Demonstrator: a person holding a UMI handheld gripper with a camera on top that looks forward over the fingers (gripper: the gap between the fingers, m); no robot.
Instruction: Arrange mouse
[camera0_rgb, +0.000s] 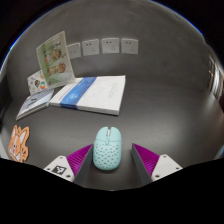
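A pale mint-green mouse (106, 148) with a perforated shell lies on the dark grey table (160, 120). Its rear half sits between my gripper's (112, 160) two magenta-padded fingers, and its front points away from me. The left finger's pad (80, 158) lies close against the mouse's left side. A narrow strip of table shows between the mouse and the right finger's pad (146, 156). The fingers stand open about it, and the mouse rests on the table.
Beyond the mouse lies a white and blue book (92, 93) beside other printed booklets (40, 103). An upright card (54, 58) leans against the back wall near several wall sockets (108, 45). An orange-patterned item (18, 143) lies to the left of the fingers.
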